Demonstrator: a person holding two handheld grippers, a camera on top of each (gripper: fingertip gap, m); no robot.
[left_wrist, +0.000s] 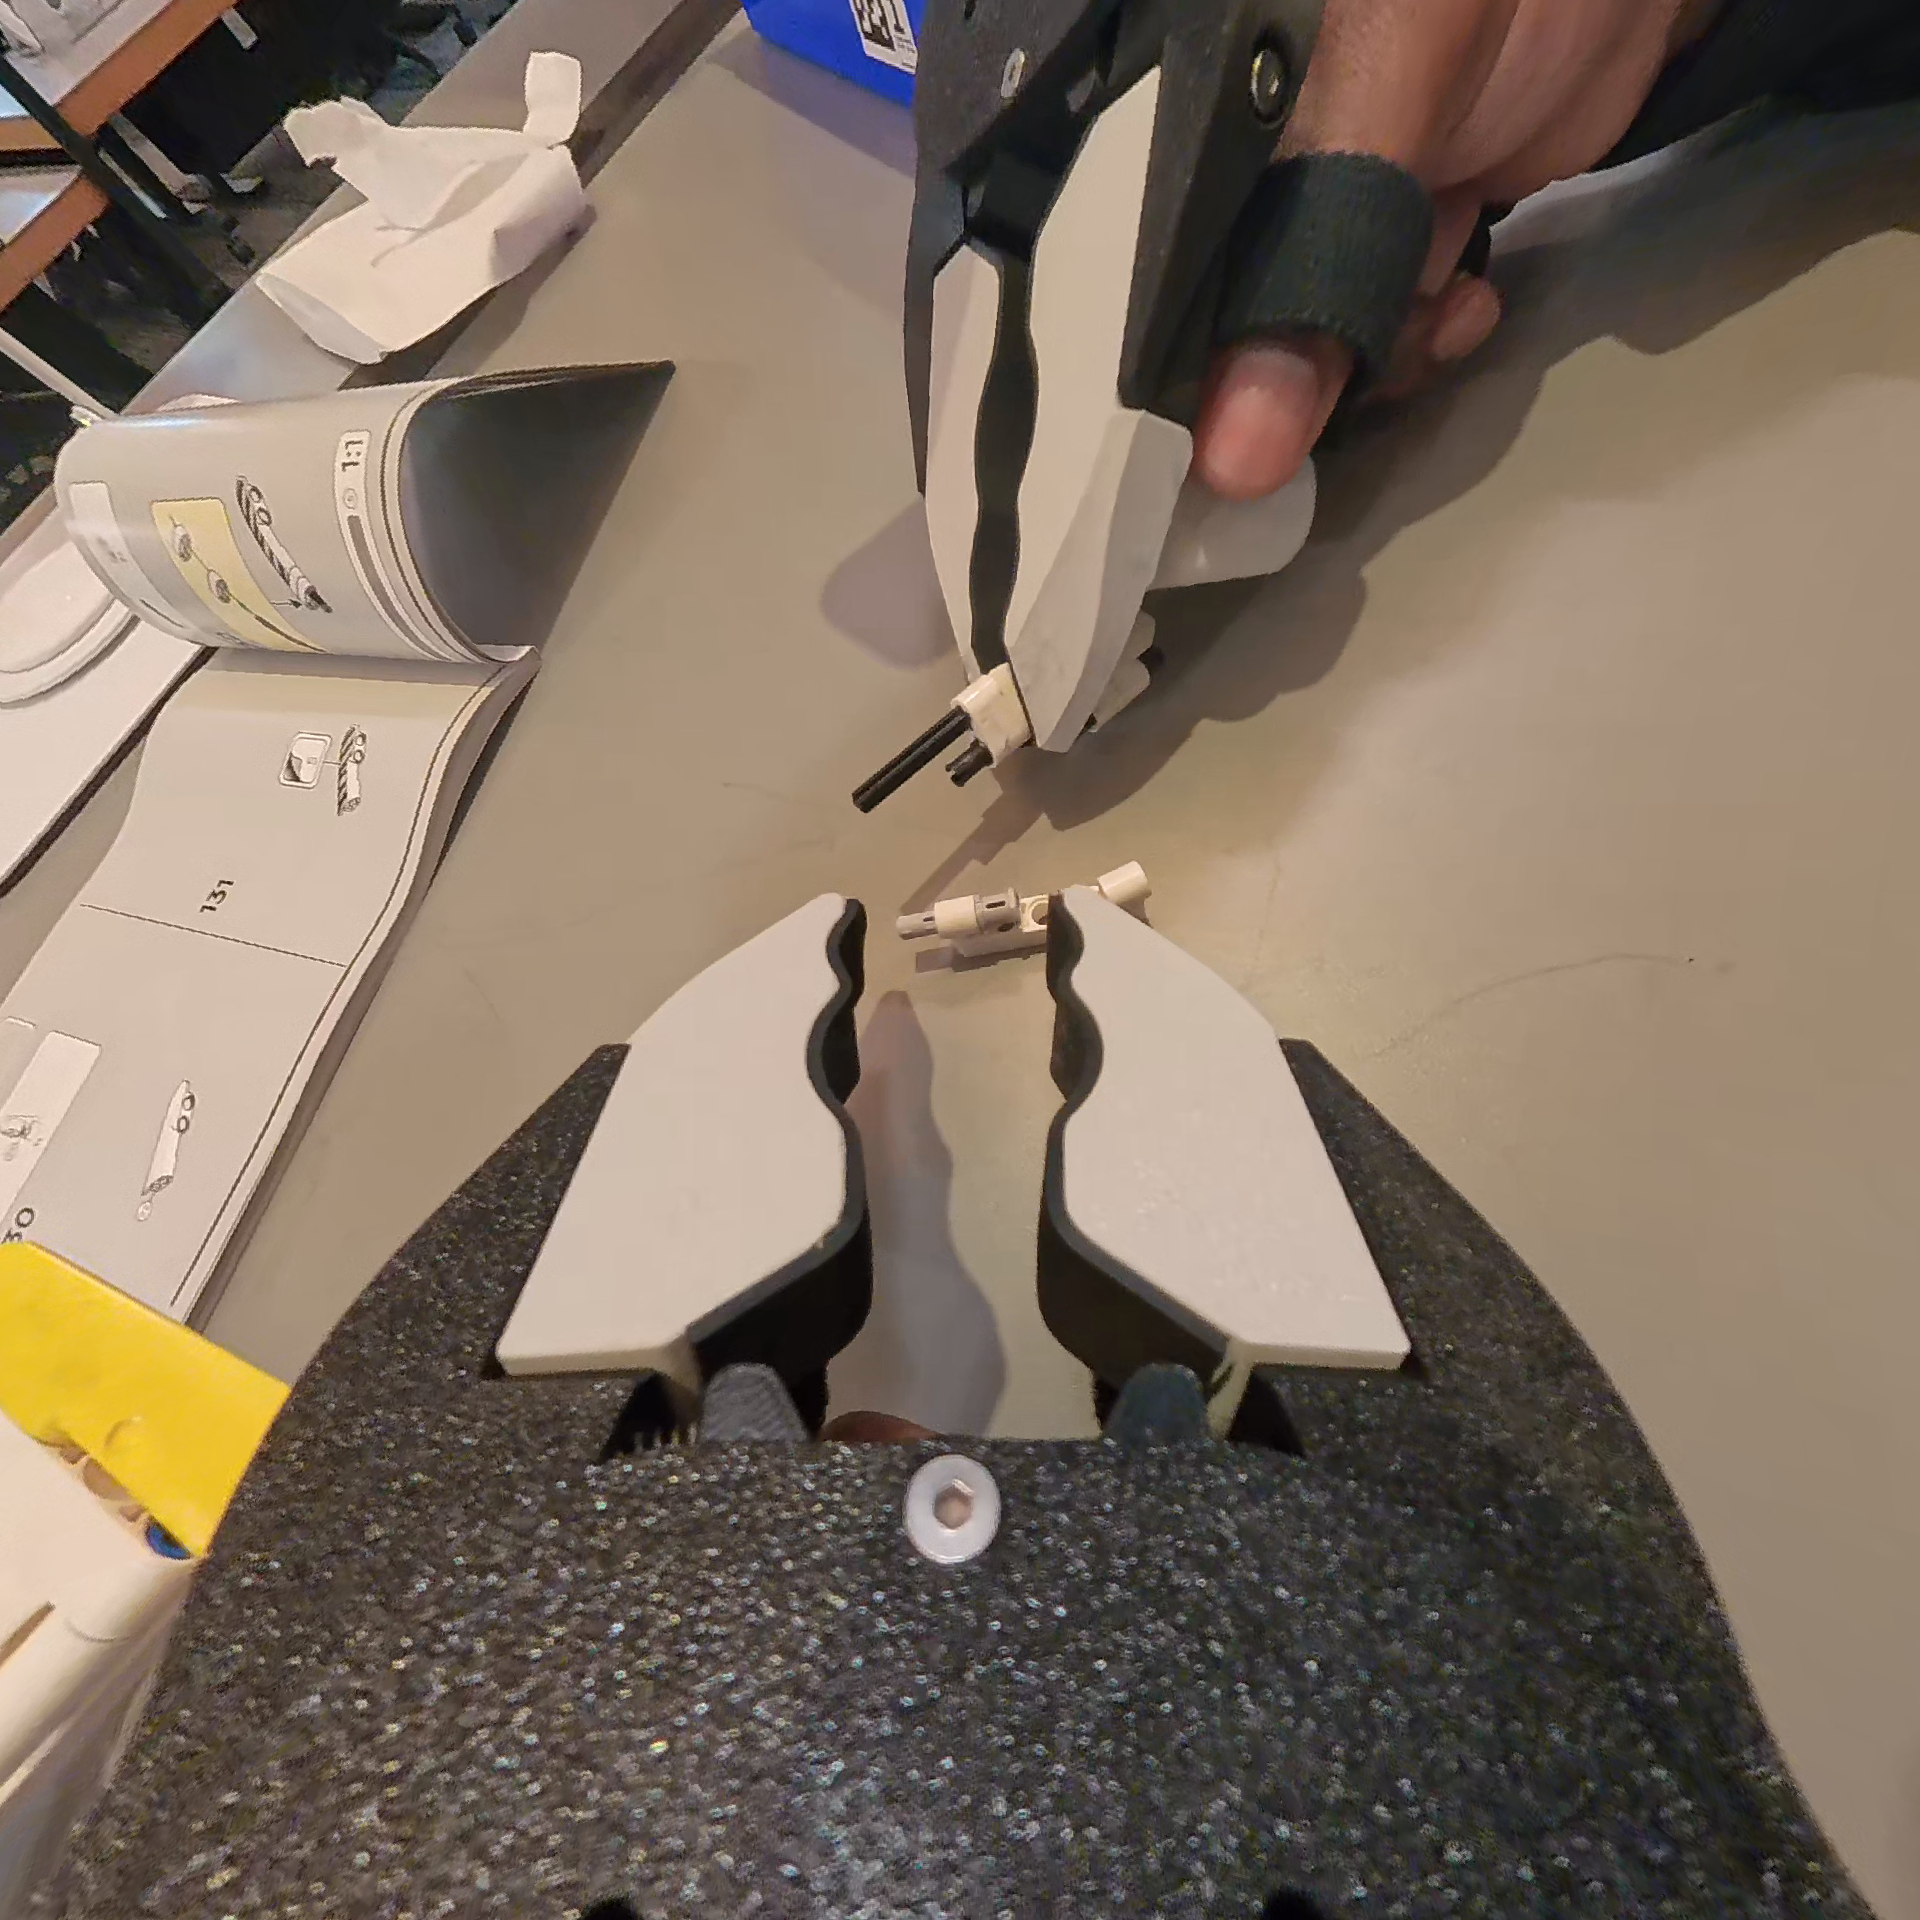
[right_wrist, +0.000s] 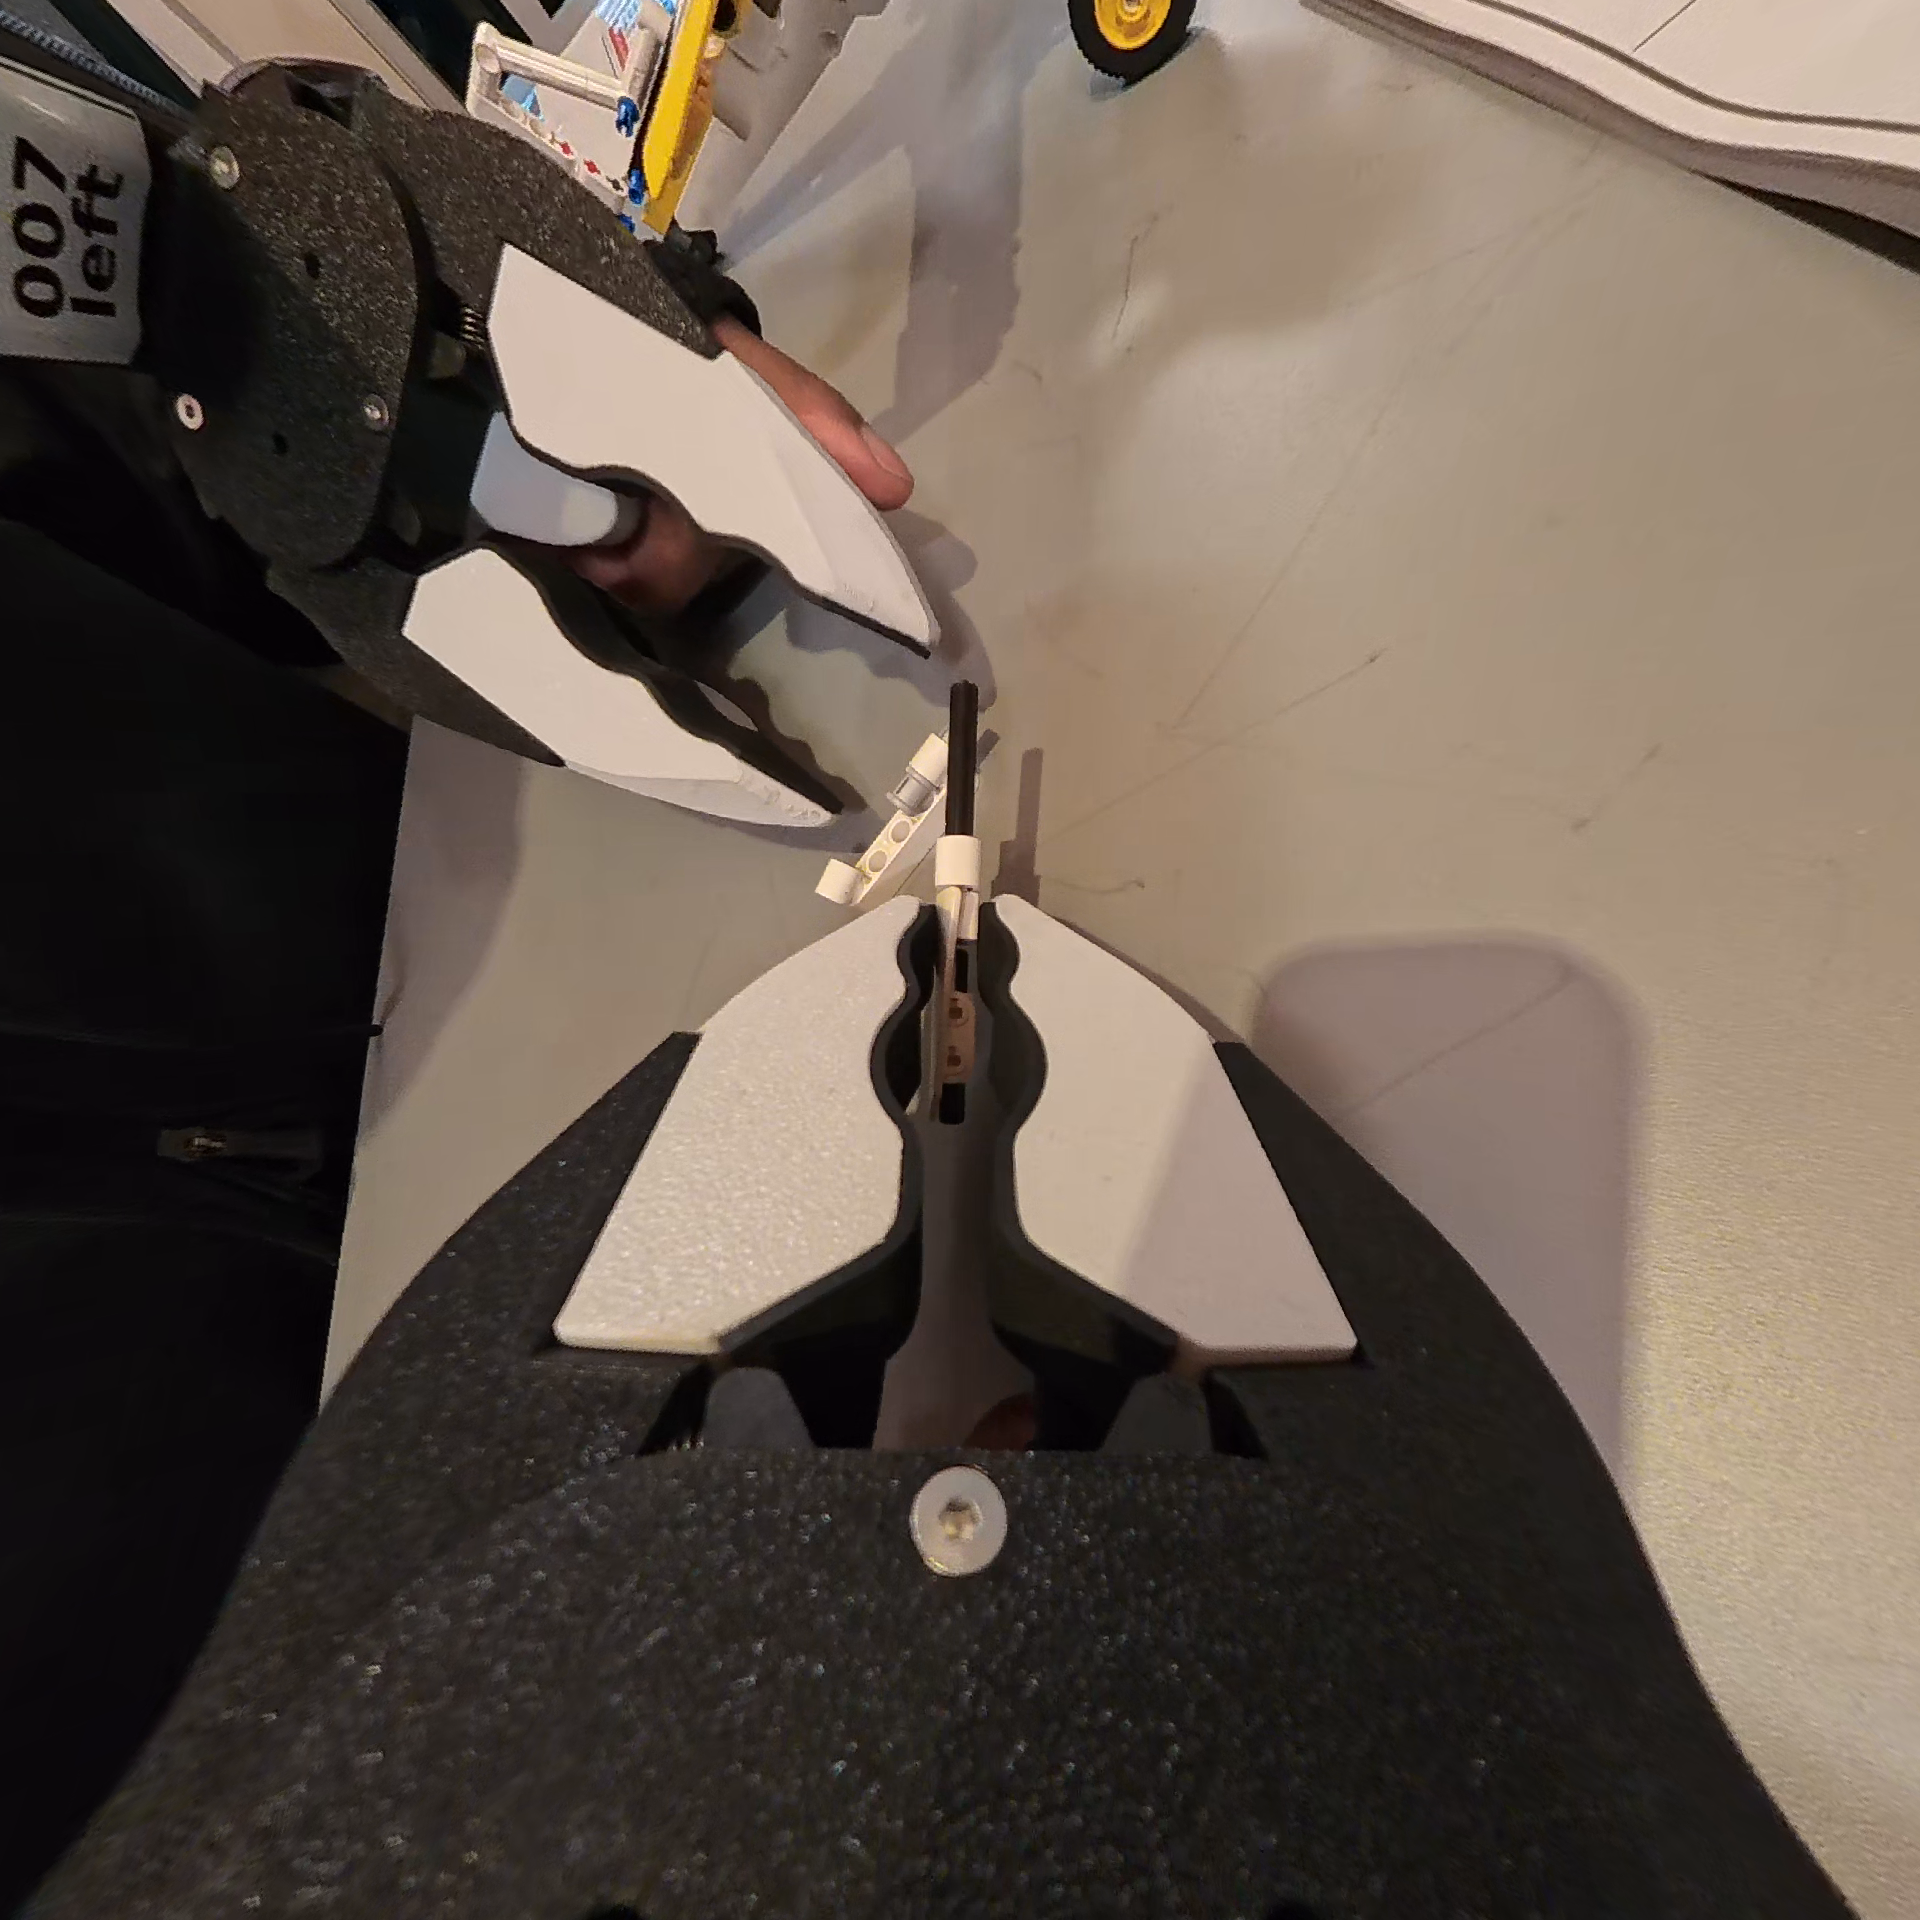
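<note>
The right gripper (right_wrist: 953, 906) has its jaws clamped on a white piece with a black axle (right_wrist: 963, 764) pointing outward, while the left gripper (left_wrist: 956, 914), jaws apart, flanks a small white assembly (left_wrist: 982, 914) lying on the tabletop (left_wrist: 1455, 831).

Soft overhead indoor light, distinct grey shadows on the table (left_wrist: 1558, 935), wide-angle edge bending, sharp focus.

Printed figures stand on the open grey-bordered paper instruction booklet (left_wrist: 260, 935). A white label bearing print sits on the black left tongs (right_wrist: 894, 727) body. Contents withheld.
</note>
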